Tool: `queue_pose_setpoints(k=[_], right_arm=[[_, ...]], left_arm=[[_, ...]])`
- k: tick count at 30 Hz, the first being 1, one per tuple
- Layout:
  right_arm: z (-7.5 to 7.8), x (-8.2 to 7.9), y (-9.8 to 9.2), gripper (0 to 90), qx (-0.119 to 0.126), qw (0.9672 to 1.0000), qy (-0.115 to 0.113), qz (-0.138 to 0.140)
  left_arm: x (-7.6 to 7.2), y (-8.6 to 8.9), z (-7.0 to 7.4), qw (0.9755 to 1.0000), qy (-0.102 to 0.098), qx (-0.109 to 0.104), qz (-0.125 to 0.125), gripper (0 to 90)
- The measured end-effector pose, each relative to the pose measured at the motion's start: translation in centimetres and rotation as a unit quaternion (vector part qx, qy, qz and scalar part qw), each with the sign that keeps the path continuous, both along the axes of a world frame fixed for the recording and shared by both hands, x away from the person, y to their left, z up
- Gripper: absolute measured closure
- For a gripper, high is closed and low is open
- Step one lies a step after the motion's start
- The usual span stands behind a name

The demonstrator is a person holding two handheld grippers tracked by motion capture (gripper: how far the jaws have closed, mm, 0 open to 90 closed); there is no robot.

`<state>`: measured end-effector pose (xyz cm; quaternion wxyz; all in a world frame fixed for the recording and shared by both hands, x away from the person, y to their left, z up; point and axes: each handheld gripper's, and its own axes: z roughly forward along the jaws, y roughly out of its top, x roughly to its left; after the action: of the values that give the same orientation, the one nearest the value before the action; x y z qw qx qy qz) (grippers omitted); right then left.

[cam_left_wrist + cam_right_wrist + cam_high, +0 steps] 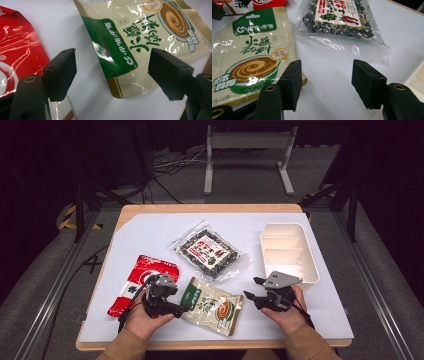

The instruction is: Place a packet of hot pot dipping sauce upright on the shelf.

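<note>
Black left gripper (176,306): lower centre-left, jaws apart, aimed at cream sauce pouch (212,305).
Right gripper (253,290): lower right, level, jaws apart, nothing between.
Hands: gripping from below.

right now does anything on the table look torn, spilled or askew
Nothing torn or spilled. The cream and green pouch, the red packet and the clear seaweed bag lie flat at loose angles; the white tray holds nothing.

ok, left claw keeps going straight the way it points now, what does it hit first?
Most likely the cream and green sauce pouch. In the left gripper view, its green-banded end lies right between the open jaws of the left claw, just ahead. Depth is unclear, so it might meet the white table cover first.
</note>
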<state>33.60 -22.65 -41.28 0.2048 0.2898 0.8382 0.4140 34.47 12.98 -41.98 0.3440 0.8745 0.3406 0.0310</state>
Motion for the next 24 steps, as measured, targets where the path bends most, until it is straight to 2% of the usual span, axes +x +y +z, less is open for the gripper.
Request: queue_pose_setpoints(k=[5, 14, 18, 21, 24], right_arm=[[0.0, 0.0, 0.0, 41.5, -0.001, 1.0000, 0.000, 0.001], [-0.1, 0.0, 0.2, 40.8, -0.005, 1.0000, -0.001, 0.002], [-0.1, 0.0, 0.2, 40.3, -0.006, 1.0000, -0.001, 0.004], [-0.1, 0.0, 0.2, 40.3, -0.006, 1.0000, -0.001, 0.005], [-0.1, 0.0, 0.2, 40.0, -0.007, 1.0000, -0.001, 0.005]], left_arm=[[0.2, -0.3, -0.5, 0.9999, 0.010, -0.004, -0.004, 21.5], [0.3, -1.2, -1.6, 0.9989, 0.035, 0.013, -0.027, 21.4], [0.2, -1.2, -1.6, 0.9982, 0.048, 0.011, -0.033, 23.6], [0.1, -1.3, -1.6, 0.9983, 0.045, 0.012, -0.035, 25.8], [-0.1, -1.4, -1.5, 0.9984, 0.037, 0.022, -0.037, 33.4]])
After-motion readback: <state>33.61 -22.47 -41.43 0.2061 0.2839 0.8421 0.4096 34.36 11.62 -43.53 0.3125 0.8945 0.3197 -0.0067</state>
